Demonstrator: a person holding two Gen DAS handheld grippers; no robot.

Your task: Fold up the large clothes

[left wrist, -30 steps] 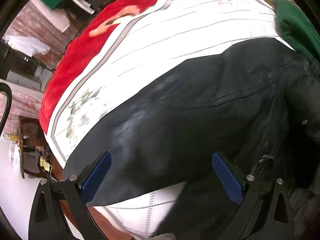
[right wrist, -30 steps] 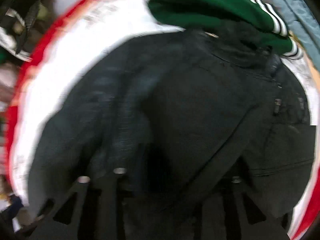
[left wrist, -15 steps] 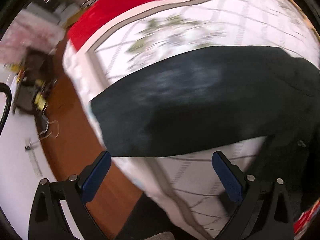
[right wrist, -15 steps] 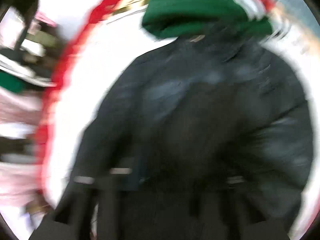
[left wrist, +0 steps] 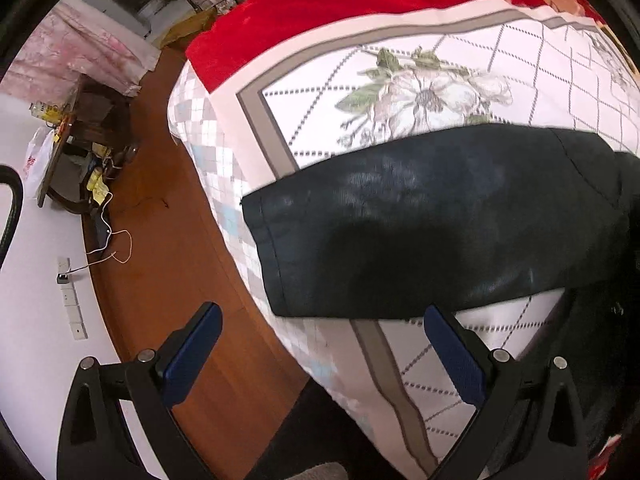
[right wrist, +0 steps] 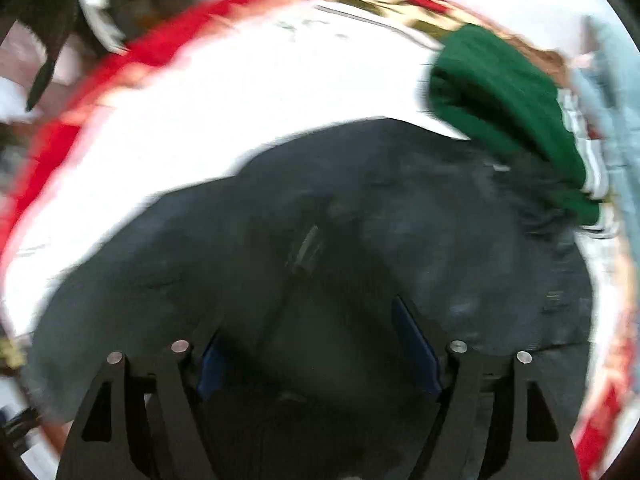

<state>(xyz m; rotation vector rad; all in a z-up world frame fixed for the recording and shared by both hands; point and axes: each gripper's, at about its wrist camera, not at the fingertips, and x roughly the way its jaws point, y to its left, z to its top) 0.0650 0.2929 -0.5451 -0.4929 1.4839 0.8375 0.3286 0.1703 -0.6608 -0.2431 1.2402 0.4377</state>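
Observation:
A large black jacket point(right wrist: 360, 248) lies spread on a bed with a white floral quilt point(left wrist: 420, 92). In the left wrist view one black sleeve point(left wrist: 420, 224) stretches across the quilt, its cuff end at the bed's edge. My left gripper point(left wrist: 320, 332) is open and empty, just short of the sleeve's near edge. My right gripper point(right wrist: 316, 332) is open above the jacket's body, with dark fabric between and under the blue pads point(right wrist: 416, 344). The right wrist view is blurred.
A green garment with white stripes point(right wrist: 500, 112) and a pale blue one point(right wrist: 612, 92) lie beyond the jacket's collar. A red blanket point(left wrist: 340, 4) covers the far side of the bed. A wooden floor point(left wrist: 168, 248), a small table point(left wrist: 92, 120) and cables sit left of the bed.
My left gripper has swung left from the jacket's body to the sleeve's cuff end at the bed's edge. My right gripper has moved over the jacket and its jaws now stand open.

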